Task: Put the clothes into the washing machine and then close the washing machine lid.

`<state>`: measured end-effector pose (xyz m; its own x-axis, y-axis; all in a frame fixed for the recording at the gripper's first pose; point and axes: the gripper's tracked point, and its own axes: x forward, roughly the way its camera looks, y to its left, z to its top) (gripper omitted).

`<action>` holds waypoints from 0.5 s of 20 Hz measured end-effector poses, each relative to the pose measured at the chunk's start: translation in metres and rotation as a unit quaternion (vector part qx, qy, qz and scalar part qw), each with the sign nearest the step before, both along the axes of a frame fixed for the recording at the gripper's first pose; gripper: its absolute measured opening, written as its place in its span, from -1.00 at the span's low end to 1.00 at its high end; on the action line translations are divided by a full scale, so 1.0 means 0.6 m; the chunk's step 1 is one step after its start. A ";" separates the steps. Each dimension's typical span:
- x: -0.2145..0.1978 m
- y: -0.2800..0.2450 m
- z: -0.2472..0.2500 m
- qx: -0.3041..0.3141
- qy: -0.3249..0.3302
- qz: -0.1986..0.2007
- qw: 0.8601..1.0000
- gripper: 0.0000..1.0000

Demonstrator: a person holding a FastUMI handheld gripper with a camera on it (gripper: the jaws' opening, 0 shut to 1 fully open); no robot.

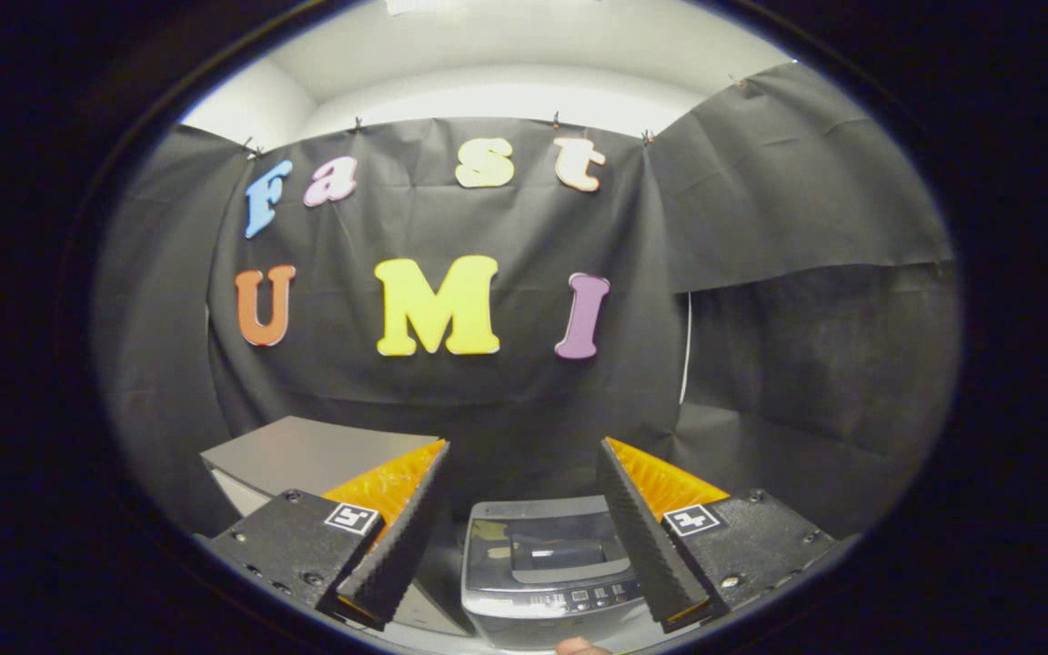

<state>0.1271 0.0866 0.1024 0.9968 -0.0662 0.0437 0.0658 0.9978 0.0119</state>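
— Standing by the booth, noting what lies around first. A small grey top-loading washing machine with a dark see-through lid (549, 569) sits low down, between and just beyond the two fingers. Its lid looks to lie flat and closed; a row of buttons runs along its near edge.

— Anything beside it?

— A grey flat-topped box or cabinet with a pale front (306, 458), off to the left of the machine and a little farther back, partly hidden behind the left finger. Black cloth wall (806, 273) hangs behind and around both, pinned up at the top, with a pale wall and ceiling above it.

— Anything in the way?

— Nothing between the fingers and the machine's lid. A small bit of a fingertip (581, 647), someone's, shows just in front of the machine's near edge.

— And the gripper?

— Hand-held gripper (524, 596) spread wide, fingers well apart, ridged inner faces turned toward each other. Holding nothing, touching nothing; it hangs above and short of the machine.

— Clothes?

— Can't make any out. Something dark shows through the lid, too dim to name.
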 end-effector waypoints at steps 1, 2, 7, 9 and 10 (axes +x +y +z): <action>-0.018 0.003 0.008 -0.008 -0.012 0.007 1.000 0.97; -0.031 0.001 0.014 -0.016 -0.022 0.012 1.000 0.97; -0.103 -0.009 0.006 -0.036 -0.026 0.054 0.998 0.98; -0.134 -0.028 -0.008 -0.047 -0.015 0.066 0.997 0.98; -0.148 -0.040 -0.013 -0.047 -0.013 0.069 0.996 0.98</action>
